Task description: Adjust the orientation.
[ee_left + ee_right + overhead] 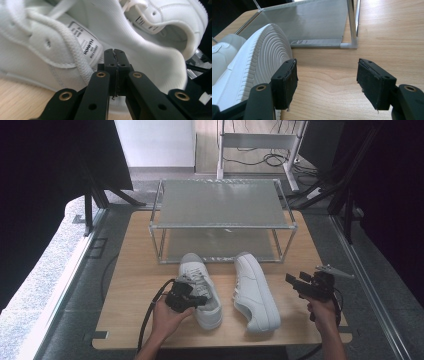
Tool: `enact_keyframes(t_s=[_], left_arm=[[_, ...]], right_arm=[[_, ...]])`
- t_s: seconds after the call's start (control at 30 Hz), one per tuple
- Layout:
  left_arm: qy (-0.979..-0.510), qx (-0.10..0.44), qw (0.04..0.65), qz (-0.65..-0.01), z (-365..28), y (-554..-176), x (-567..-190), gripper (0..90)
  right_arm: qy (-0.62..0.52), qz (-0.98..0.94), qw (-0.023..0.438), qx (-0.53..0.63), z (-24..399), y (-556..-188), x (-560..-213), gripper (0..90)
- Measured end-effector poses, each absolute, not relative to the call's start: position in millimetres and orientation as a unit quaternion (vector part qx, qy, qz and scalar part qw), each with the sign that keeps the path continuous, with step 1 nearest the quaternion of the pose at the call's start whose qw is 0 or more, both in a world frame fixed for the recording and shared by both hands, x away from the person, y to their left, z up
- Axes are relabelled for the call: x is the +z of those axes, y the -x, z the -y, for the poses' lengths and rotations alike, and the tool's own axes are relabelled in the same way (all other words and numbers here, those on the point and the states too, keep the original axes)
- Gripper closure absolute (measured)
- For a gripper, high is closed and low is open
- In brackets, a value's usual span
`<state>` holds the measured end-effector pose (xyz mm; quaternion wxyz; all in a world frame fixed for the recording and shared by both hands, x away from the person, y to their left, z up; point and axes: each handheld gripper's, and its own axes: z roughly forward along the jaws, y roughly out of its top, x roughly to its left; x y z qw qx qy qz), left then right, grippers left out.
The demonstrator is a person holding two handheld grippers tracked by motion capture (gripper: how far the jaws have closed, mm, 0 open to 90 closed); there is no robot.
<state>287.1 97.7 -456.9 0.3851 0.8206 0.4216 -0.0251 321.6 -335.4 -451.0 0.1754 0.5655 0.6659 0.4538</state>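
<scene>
At the left of the high view we see our left hand (167, 317) holding the left gripper (200, 300), which sits at the collar of the left sneaker (202, 287). That white shoe stands upright on the wooden worktop (130, 285), toe toward the shelf. In the left gripper view the jaws are clenched together in front of the shoe's inner lining, close to the tongue label (86, 42) and a thick white lace (72, 51); we cannot tell whether any fabric is pinched between them.

Just beside it, toward the middle, the right sneaker (255, 292) lies tipped on its side, its ridged sole (265, 52) turned to the right.

Behind both shoes stands a two-tier shoe rack (222, 205) with a metal frame and frosted shelves, its front edge near the toes.

At the right we hold the right gripper (295, 285) in our right hand (322, 312), above bare worktop. Its jaws stand released and wide apart with nothing between them; the left pad (287, 80) is just beside the sole of the tipped sneaker.
</scene>
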Motion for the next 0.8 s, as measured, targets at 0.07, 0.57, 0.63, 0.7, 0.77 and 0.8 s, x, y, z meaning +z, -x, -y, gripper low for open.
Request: enact_keyframes(t_s=[0.07, 0.57, 0.63, 0.7, 0.77, 0.8], left_arm=[[-0.816, -0.031, 0.389, -0.427, -105.5, -284.7, -457.1, 90.0], [-0.806, -0.036, 0.384, -0.449, -147.8, -281.4, -453.4, 87.8], [-0.802, -0.041, 0.396, -0.445, -149.0, -280.2, -451.4, 85.4], [-0.801, -0.027, 0.410, -0.436, -147.5, -276.1, -445.0, 79.4], [-0.800, -0.004, 0.420, -0.428, -144.4, -271.2, -436.0, 71.1], [-0.798, 0.003, 0.433, -0.419, -143.0, -268.4, -429.5, 66.7]], right_arm=[[-0.567, -0.665, 0.176, 0.454, 336.5, -322.0, -451.2, 33.4], [-0.551, -0.676, 0.177, 0.456, 326.4, -321.7, -447.9, 34.5], [-0.545, -0.680, 0.180, 0.457, 323.0, -320.8, -445.1, 34.6], [-0.546, -0.679, 0.191, 0.451, 319.0, -319.9, -442.7, 34.0], [-0.542, -0.684, 0.195, 0.448, 316.1, -318.6, -440.5, 33.9], [-0.541, -0.684, 0.194, 0.449, 315.2, -318.1, -439.8, 33.8]])
